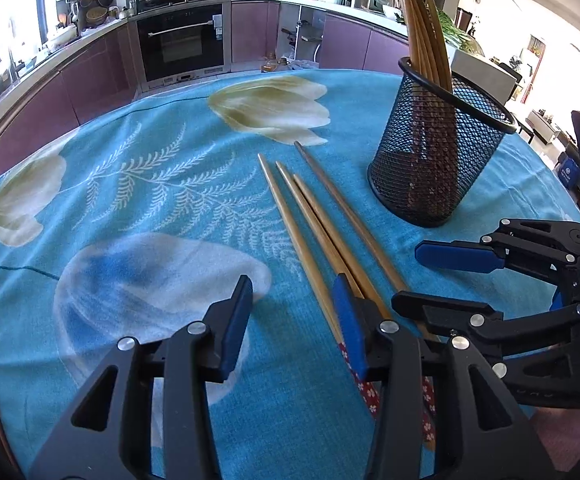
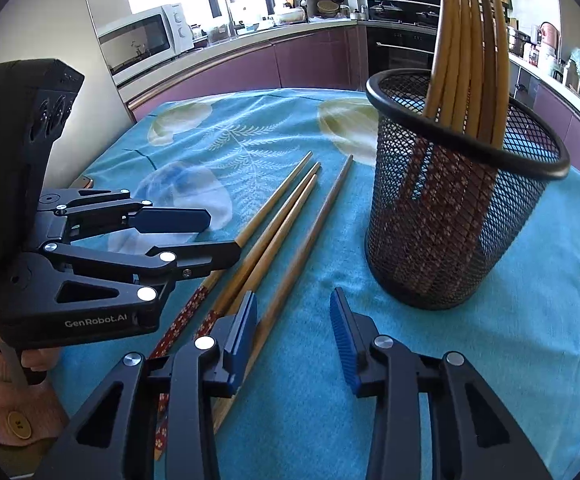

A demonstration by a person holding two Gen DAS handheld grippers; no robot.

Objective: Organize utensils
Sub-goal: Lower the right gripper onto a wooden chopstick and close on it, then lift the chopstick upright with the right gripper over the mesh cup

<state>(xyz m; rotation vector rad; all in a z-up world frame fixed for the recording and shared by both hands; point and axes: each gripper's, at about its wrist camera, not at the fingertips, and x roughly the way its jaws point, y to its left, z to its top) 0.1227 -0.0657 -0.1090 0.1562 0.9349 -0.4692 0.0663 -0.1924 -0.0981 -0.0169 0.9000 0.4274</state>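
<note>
From my left wrist camera, my left gripper [image 1: 290, 312] hangs low over the blue flowered tablecloth [image 1: 150, 208] with its jaws apart and nothing clamped between them. Its right pad sits right at the leftmost of the four loose chopsticks [image 1: 321, 236]; whether it touches the wood I cannot tell. The chopsticks lie side by side on the cloth, thin tips pointing far, red patterned handle ends near and partly hidden under my fingers. To the far right stands the black mesh holder [image 1: 437, 160], upright, with a bunch of chopsticks [image 1: 421, 40] already standing in it and leaning toward the right. My right gripper [image 1: 429, 276] comes in from the right edge, near the holder's base, its blue pad and black finger spread, the lower finger lying over the handle ends of the loose chopsticks.

From my right wrist camera, my right gripper [image 2: 293, 328] has its jaws apart, empty; bare cloth shows between the pads. Its left pad sits over the rightmost of the loose chopsticks [image 2: 290, 232], which run from near left to far centre. The mesh holder [image 2: 461, 208] stands just to the right, beyond my right pad, its bundle of chopsticks [image 2: 469, 48] rising out of the top. My left gripper [image 2: 222, 236] reaches in from the left, fingers spread, the lower one lying across the leftmost chopstick. A hand [image 2: 38, 360] in a pink sleeve [image 2: 6, 408] holds its handle.
</note>
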